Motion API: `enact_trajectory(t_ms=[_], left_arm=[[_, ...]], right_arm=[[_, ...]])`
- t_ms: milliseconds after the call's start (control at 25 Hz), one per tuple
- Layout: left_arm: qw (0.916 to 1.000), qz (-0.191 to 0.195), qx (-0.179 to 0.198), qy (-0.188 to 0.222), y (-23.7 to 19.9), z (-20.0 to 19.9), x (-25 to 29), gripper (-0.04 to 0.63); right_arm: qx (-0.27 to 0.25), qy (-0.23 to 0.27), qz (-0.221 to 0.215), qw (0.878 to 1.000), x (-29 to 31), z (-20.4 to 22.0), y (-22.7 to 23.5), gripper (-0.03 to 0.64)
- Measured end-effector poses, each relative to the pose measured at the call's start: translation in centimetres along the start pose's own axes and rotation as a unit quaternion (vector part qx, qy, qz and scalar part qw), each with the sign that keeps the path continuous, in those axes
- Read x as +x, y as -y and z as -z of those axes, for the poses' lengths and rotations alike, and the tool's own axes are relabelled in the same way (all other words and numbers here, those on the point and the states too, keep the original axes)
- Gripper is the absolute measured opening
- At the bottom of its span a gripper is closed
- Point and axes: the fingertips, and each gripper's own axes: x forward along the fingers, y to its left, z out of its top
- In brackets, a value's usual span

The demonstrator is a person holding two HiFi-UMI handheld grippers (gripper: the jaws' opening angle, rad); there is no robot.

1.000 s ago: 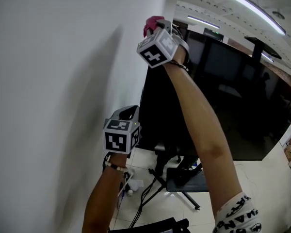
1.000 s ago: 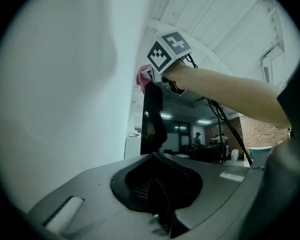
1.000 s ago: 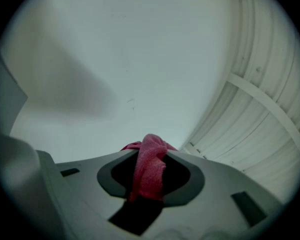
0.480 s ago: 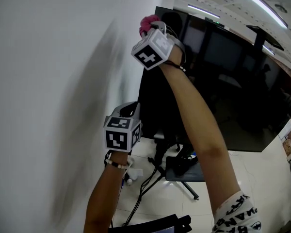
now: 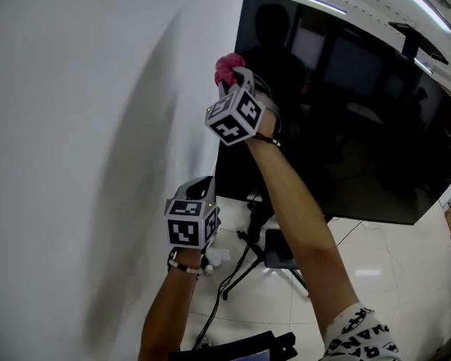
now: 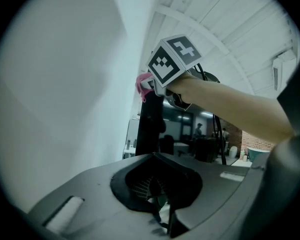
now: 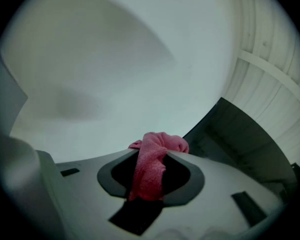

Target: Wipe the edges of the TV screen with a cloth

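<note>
The big black TV screen stands beside a white wall. My right gripper is raised against the TV's left edge, a little below its top corner, and is shut on a bunched pink cloth. In the right gripper view the cloth sticks out between the jaws, with the dark TV just beyond. My left gripper hangs lower, near the TV's bottom left corner, jaws together and holding nothing. The left gripper view looks up at the cloth and the TV's edge.
The white wall fills the left, close to the TV's edge. Below the screen, stand legs and cables lie on the pale tiled floor. A dark object sits at the bottom of the head view.
My right gripper has slid the pink cloth down from the TV's top left corner along its left edge. The left gripper has stayed about where it was.
</note>
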Motion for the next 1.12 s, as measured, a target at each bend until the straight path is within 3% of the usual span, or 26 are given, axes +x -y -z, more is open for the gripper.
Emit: enact_trajectory(t_ms=[640, 1120], left_arm=[[0.9938, -0.008, -0.066, -0.089, -0.7, 13.6, 0.7, -0.012], [0.9855, -0.024, -0.103, -0.132, -2.1, 21.4, -1.8, -0.012]], right_arm=[[0.092, -0.053, -0.053, 0.993, -1.9, 9.7, -13.9, 0.129], [0.186, -0.126, -0.124, 0.966, -3.1, 17.6, -25.8, 0.129]])
